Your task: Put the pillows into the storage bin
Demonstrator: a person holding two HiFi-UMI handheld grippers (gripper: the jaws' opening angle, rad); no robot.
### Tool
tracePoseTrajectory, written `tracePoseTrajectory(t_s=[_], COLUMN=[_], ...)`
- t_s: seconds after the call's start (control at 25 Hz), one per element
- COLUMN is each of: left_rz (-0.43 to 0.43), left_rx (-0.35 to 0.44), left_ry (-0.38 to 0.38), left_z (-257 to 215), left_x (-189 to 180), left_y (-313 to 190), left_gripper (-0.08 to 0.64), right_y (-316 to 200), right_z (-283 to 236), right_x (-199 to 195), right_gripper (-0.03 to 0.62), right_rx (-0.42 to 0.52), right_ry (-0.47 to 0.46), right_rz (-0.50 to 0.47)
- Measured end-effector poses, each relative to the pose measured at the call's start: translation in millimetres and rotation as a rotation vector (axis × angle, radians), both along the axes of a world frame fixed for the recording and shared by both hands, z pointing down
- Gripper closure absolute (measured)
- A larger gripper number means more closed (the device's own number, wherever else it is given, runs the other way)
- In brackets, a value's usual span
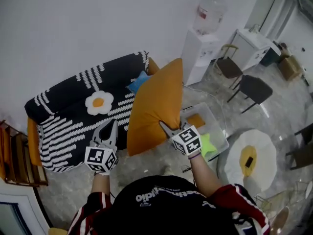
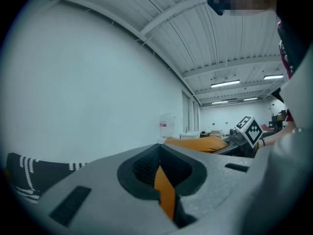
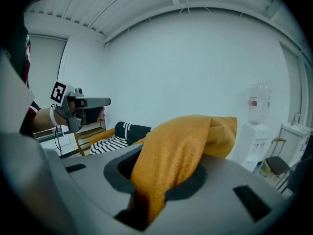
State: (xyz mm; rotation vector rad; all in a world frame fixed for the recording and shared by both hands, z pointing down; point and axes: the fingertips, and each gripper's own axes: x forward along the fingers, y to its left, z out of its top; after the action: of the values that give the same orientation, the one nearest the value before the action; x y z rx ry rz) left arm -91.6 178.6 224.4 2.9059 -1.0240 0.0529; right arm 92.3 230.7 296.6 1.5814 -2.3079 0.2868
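Pinching the lower edge of the orange pillow [image 1: 157, 104], the jaws of the right gripper [image 1: 168, 129] are holding it in the air above the sofa [image 1: 73, 106], beside the clear storage bin [image 1: 217, 131]. The jaws of the left gripper [image 1: 108, 127] are pressing together on nothing, near the pillow. It is looking light, soft and floppy, so bunched fabric at a corner is probably giving the surest hold.
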Motion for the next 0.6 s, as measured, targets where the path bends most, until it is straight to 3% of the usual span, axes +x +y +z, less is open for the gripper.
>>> tracePoseTrajectory(t_s=[0.6], left_rz=[0.249], left_rx=[-0.078], left_ry=[-0.059], left_z=[55.4], left_x=[229.7], left_y=[33.6], left_gripper=[0.555], right_y=[109.1], right_z=[80.0], right_x=[224.8], right_gripper=[0.489], right_rx=[-0.142], right_ry=[-0.002], right_rz=[0.271])
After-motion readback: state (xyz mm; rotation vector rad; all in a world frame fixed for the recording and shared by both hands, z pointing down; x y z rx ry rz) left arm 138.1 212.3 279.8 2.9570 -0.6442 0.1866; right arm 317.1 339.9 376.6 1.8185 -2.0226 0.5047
